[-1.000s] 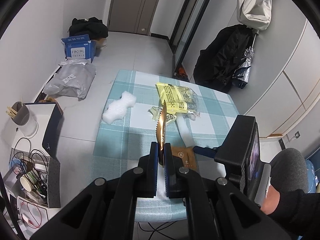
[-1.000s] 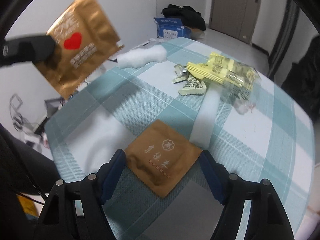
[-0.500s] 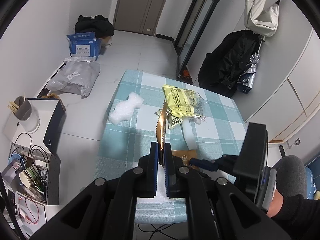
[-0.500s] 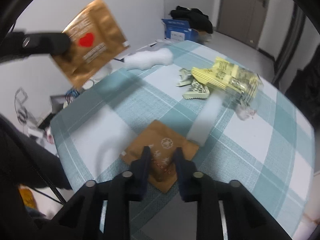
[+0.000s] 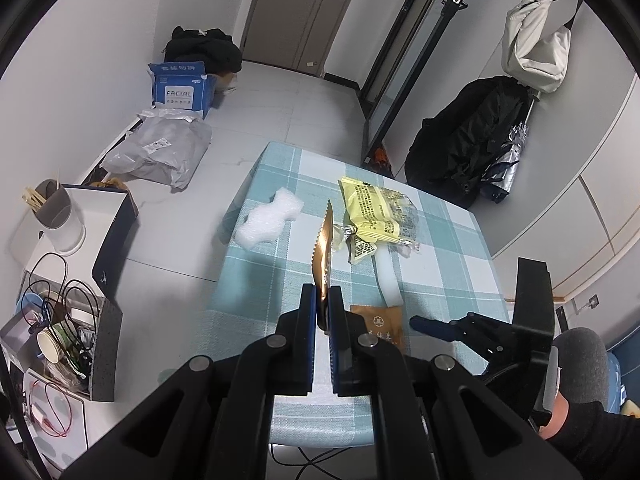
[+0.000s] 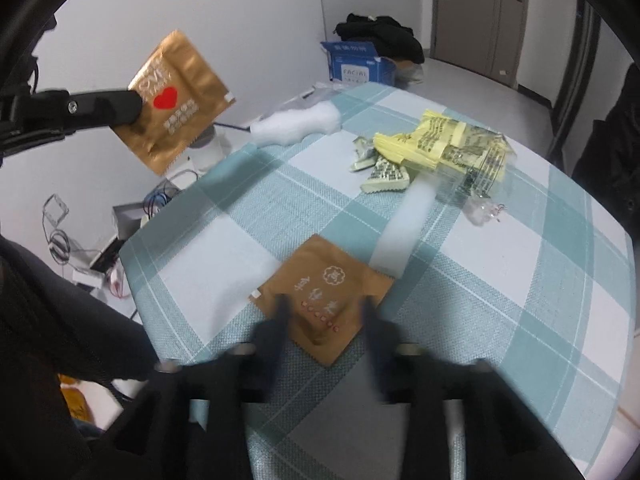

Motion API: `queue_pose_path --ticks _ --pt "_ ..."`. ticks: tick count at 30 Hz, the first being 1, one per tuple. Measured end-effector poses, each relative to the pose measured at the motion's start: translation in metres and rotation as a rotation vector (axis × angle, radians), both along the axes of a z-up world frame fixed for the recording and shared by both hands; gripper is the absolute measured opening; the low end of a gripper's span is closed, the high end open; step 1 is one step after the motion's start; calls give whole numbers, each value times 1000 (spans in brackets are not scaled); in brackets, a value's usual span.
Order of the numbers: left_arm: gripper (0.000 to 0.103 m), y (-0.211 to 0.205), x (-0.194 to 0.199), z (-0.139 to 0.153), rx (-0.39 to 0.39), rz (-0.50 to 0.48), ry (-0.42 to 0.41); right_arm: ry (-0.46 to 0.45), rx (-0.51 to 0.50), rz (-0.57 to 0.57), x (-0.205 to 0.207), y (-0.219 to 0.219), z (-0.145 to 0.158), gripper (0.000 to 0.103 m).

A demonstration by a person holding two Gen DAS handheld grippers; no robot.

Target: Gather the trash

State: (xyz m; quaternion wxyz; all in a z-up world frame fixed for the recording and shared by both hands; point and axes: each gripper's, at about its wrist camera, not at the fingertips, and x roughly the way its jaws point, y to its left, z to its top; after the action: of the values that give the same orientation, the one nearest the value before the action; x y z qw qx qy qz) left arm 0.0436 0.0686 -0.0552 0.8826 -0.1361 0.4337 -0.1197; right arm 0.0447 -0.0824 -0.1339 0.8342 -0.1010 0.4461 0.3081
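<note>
My left gripper (image 5: 323,304) is shut on a gold foil packet (image 5: 323,256) with a red heart, held edge-on above the table; the packet also shows in the right wrist view (image 6: 176,100). A brown sachet (image 6: 324,300) lies flat near the table's front edge, also seen in the left wrist view (image 5: 380,326). My right gripper (image 6: 324,312) is blurred, with its fingers apart on either side of the sachet. Yellow wrappers (image 6: 444,148), a white foam piece (image 6: 298,126) and a white strip (image 6: 404,228) lie further back.
The table has a teal checked cloth (image 6: 520,300). On the floor to the left stand an open box of cables and cups (image 5: 60,320), a grey mail bag (image 5: 160,152) and a blue carton (image 5: 180,88). Dark coats (image 5: 472,140) hang at the right.
My right gripper closed in over the brown sachet, then its fingers spread apart again; it is now motion-blurred. My left gripper rose and drew back with the gold packet.
</note>
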Motion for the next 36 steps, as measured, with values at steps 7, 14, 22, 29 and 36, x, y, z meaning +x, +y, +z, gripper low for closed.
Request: queue_pose_path --ticks 7,14,22,29,36 --pt "2 8 1 2 -19 24 1 44 -2 -28 5 7 -11 77" --pt "2 26 -2 9 -39 81 -32 -43 -91 -67 -3 37 -21 98" --pt "2 30 -3 8 -55 87 -35 -59 -87 -168 2 33 -16 76" --pt "2 31 -4 10 -69 86 -40 -74 -93 -161 -5 28 -12 58" --pt "2 34 -6 9 -77 91 -39 -91 -103 -91 -19 36 -10 23"
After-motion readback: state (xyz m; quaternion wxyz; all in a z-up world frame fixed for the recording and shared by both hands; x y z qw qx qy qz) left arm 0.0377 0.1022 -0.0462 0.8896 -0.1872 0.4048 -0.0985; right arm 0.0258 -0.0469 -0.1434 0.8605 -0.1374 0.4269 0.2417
